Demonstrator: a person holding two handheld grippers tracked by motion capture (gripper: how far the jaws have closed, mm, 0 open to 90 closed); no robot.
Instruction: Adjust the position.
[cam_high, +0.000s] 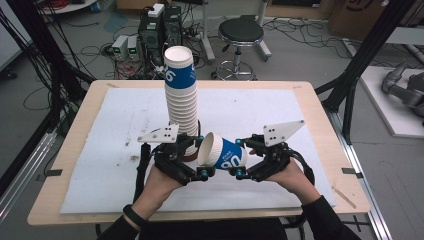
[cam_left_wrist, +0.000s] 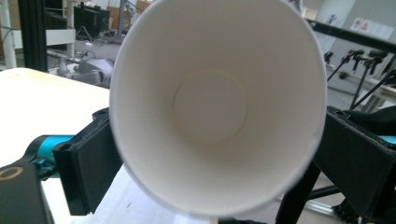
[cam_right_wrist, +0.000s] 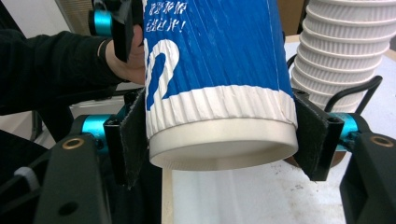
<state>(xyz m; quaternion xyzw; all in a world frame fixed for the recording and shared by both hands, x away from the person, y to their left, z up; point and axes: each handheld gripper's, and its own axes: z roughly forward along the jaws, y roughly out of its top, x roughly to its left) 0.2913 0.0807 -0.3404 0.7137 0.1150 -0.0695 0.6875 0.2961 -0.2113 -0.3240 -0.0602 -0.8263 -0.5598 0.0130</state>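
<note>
A blue and white ribbed paper cup (cam_high: 225, 152) lies on its side in the air between my two grippers, above the table's front. My right gripper (cam_high: 239, 158) is shut on its base end; in the right gripper view (cam_right_wrist: 222, 140) both pads press the cup (cam_right_wrist: 215, 84) just above its white bottom ring. My left gripper (cam_high: 201, 157) stands open around the cup's mouth. In the left gripper view the cup (cam_left_wrist: 215, 107) shows its white inside, with the left gripper's (cam_left_wrist: 219, 158) jaws close beside the round, unsquashed rim. A tall stack of like cups (cam_high: 181, 95) stands upright just behind.
A white mat (cam_high: 260, 110) covers most of the wooden table (cam_high: 75, 150). The cup stack (cam_right_wrist: 345, 51) rises right beside the held cup. Beyond the table are a black stool (cam_high: 241, 32), electronics boxes (cam_high: 155, 30) with cables, and black frame posts (cam_high: 360, 65).
</note>
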